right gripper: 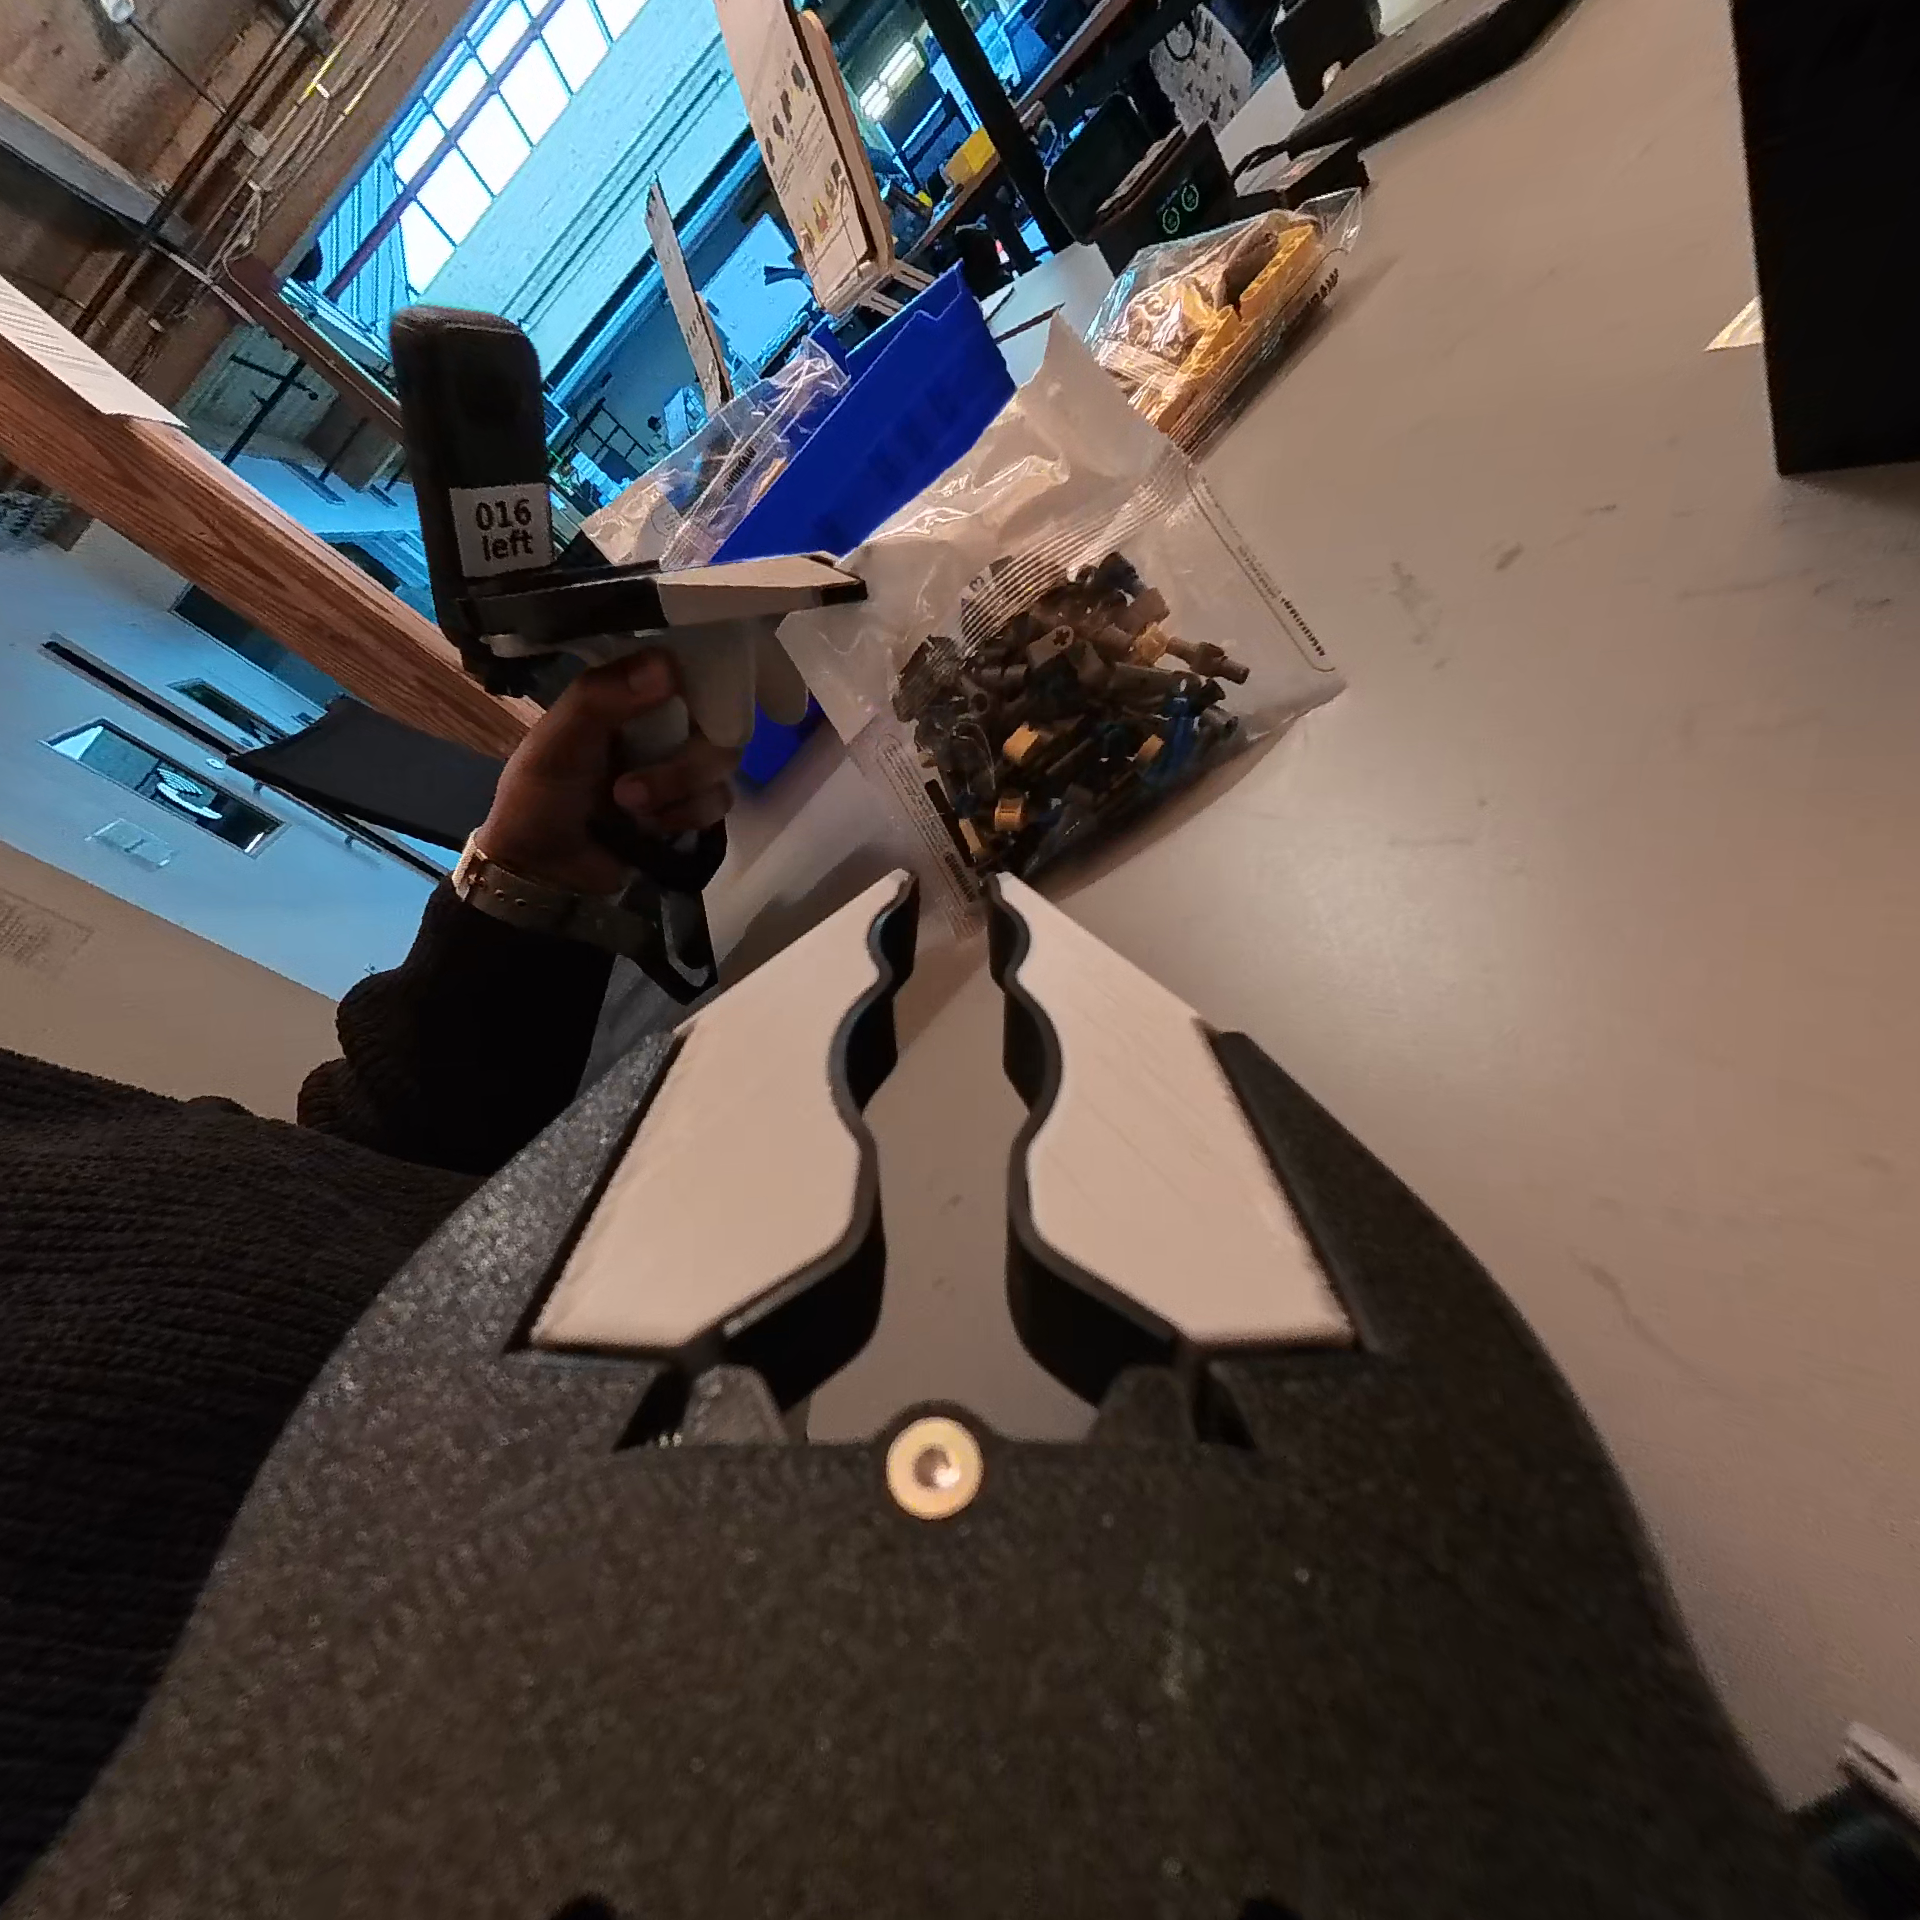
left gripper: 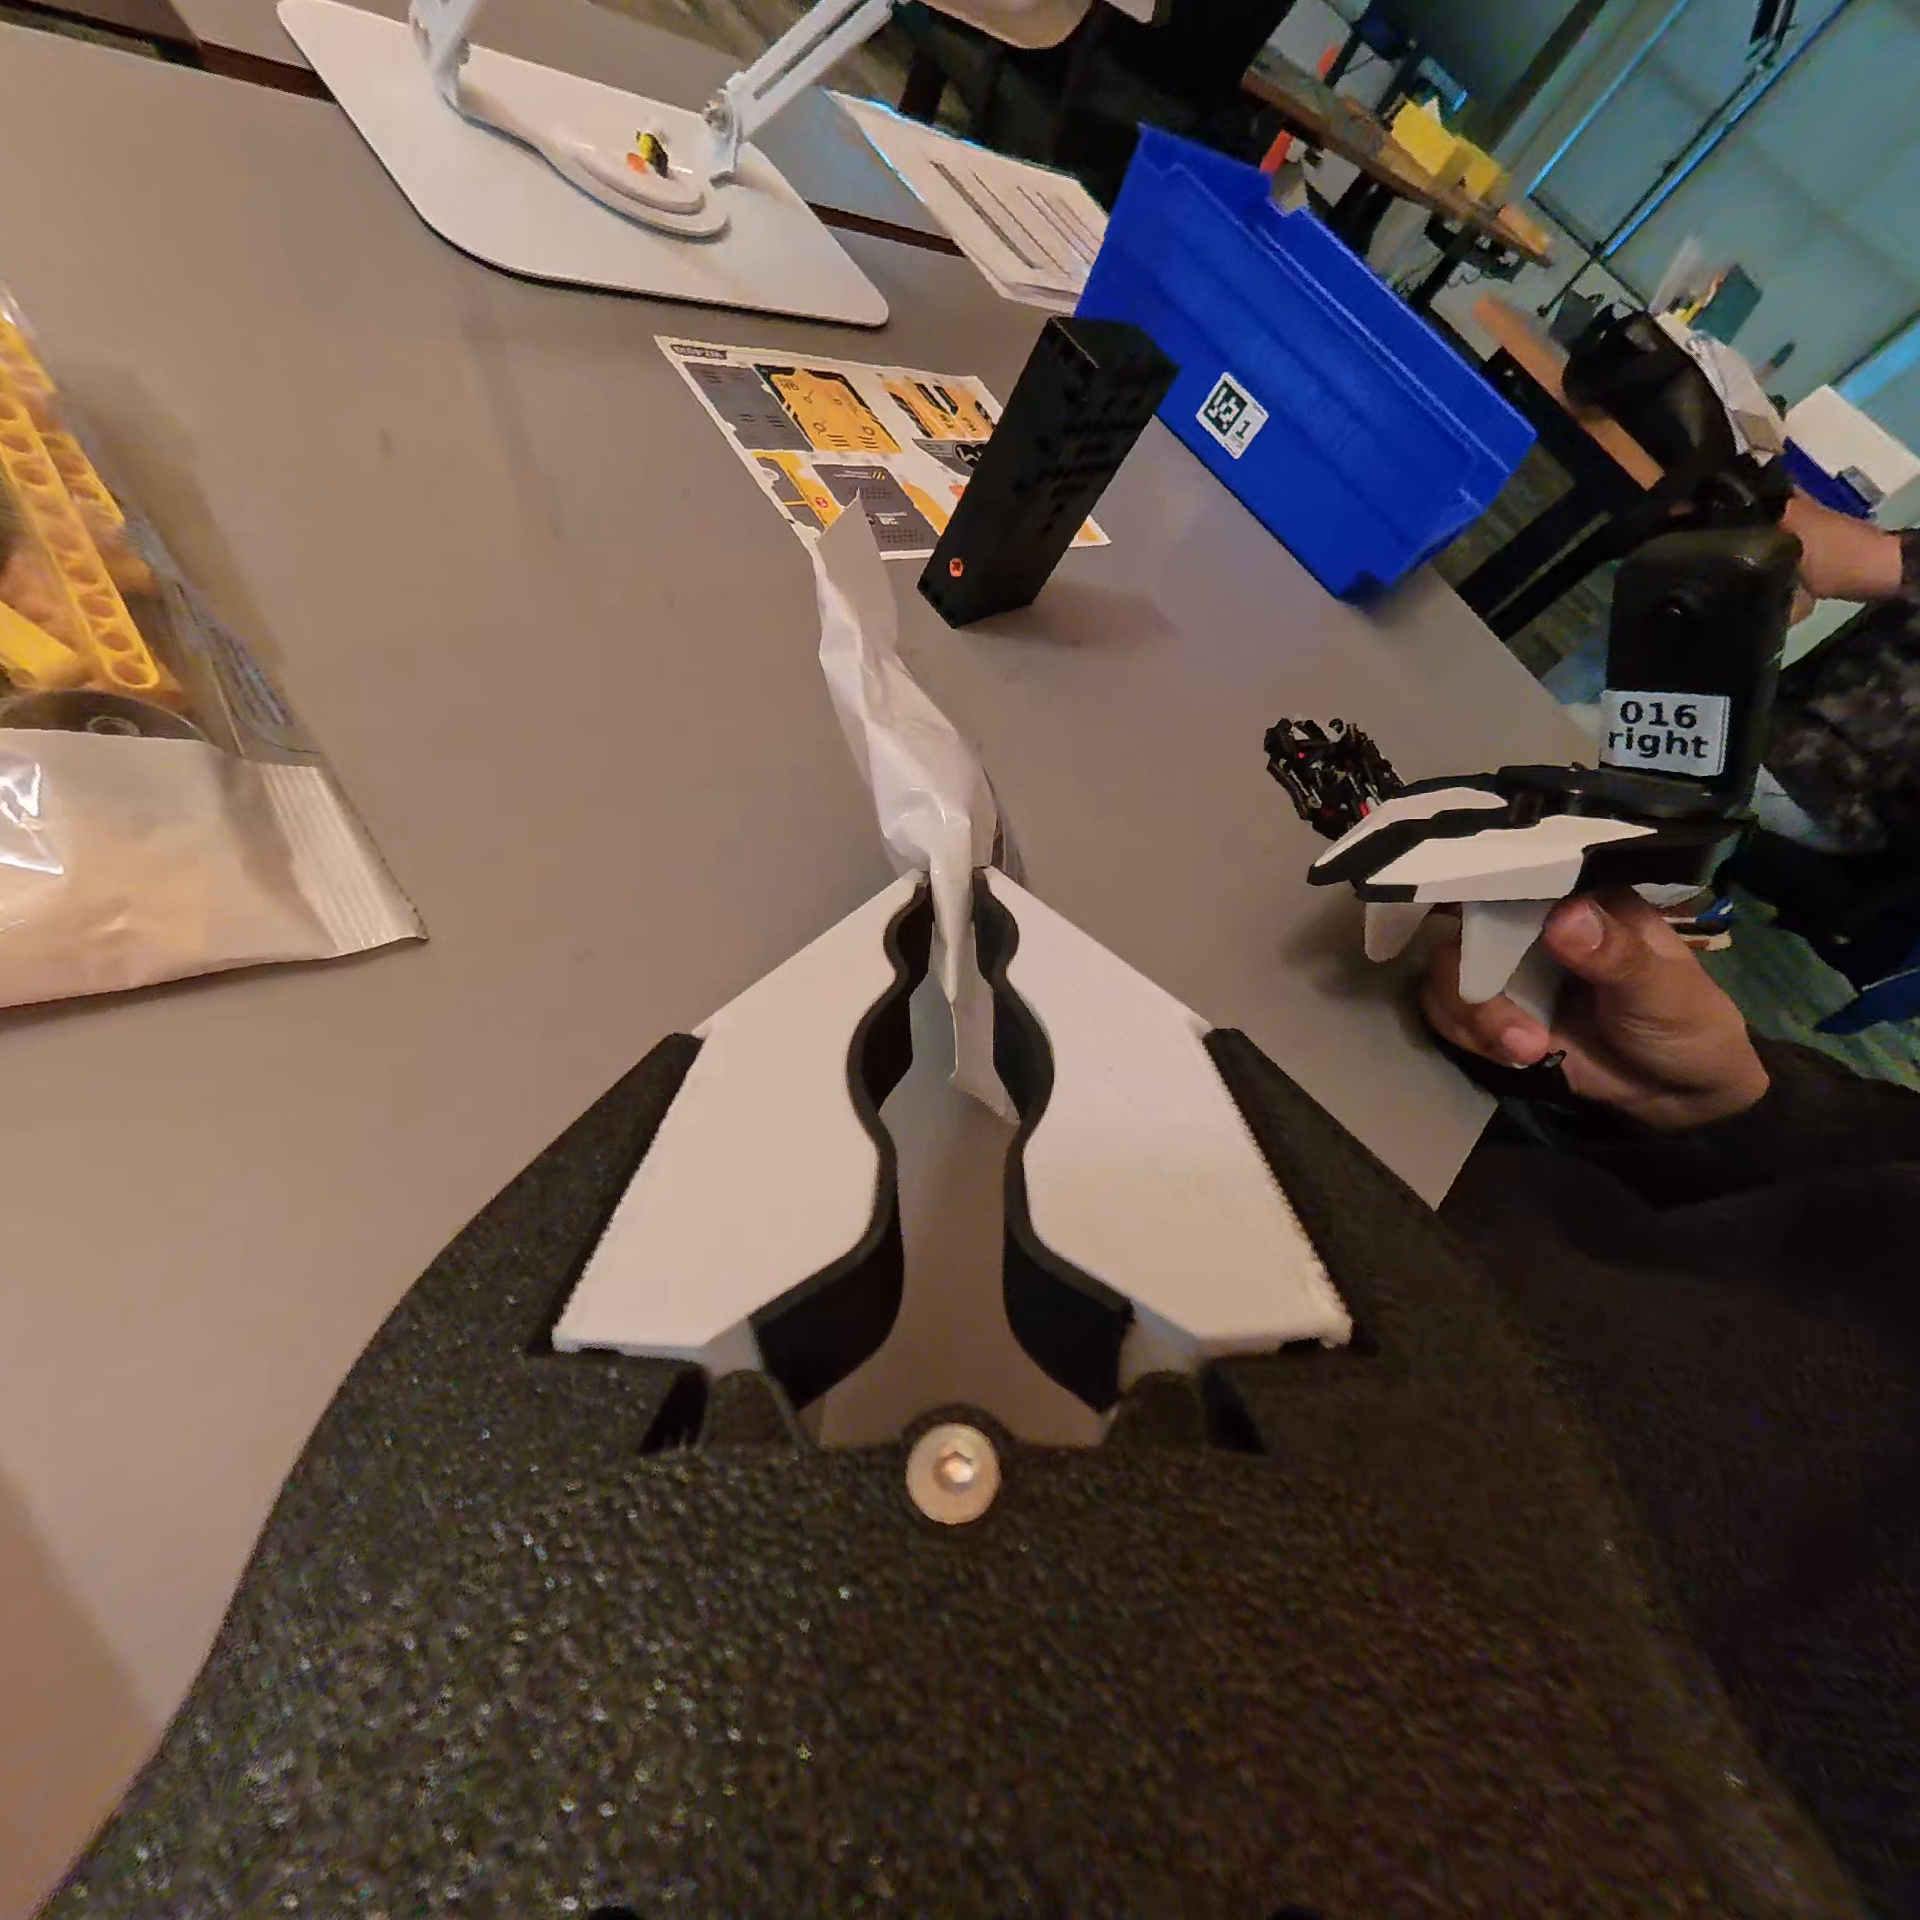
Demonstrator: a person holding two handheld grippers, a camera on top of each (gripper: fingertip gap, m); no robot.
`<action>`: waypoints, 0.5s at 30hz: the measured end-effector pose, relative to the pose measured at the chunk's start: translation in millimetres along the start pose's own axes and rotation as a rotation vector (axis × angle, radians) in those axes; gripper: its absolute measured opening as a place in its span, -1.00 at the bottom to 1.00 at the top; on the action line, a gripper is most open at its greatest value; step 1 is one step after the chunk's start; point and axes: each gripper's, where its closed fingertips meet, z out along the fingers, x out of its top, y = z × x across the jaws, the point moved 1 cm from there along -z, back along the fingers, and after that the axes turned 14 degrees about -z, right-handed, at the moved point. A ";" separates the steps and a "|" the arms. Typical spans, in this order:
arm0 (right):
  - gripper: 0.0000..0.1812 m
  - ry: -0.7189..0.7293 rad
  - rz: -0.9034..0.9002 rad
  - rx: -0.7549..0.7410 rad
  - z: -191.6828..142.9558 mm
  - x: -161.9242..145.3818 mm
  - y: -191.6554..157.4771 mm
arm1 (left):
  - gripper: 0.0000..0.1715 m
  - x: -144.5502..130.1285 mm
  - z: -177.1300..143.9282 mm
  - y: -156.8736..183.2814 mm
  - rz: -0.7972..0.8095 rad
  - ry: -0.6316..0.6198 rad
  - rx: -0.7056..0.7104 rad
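My left gripper (left gripper: 952,896) is shut on the edge of a clear plastic bag (left gripper: 894,717), which stands up twisted from its jaws over the grey table (left gripper: 520,727). In the right wrist view the bag (right gripper: 1070,717) holds several small dark, blue and yellow parts. The left gripper (right gripper: 847,594) pinches its upper left edge there. My right gripper (right gripper: 953,894) is closed on the bag's lower corner. In the left wrist view the right gripper (left gripper: 1335,868) is at the right, held by a hand (left gripper: 1590,1029), with the bagged parts (left gripper: 1325,774) just behind its tips.
A bag of yellow parts (left gripper: 73,582) and a silvery pouch (left gripper: 177,883) lie at the left. A sticker sheet (left gripper: 821,436), a black box (left gripper: 1049,478), a blue bin (left gripper: 1309,416) and a white stand base (left gripper: 582,197) sit farther back. The table edge runs at the right. Some 15 centimeters of space lies between my two pairs of fingers. My right tips are about 30 centimeters from the silvery pouch (left gripper: 177,883), my left tips only 15 centimeters.
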 end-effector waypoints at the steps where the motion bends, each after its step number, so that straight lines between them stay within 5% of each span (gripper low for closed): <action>1: -0.87 0.000 0.000 0.000 0.1 -0.1 0.1 | -0.93 -0.2 -0.4 -0.4 -0.004 0.001 0.000; 15: -0.88 -0.007 -0.011 -0.002 0.8 -0.9 -0.7 | -0.93 6.1 -7.4 3.8 -0.053 0.038 -0.030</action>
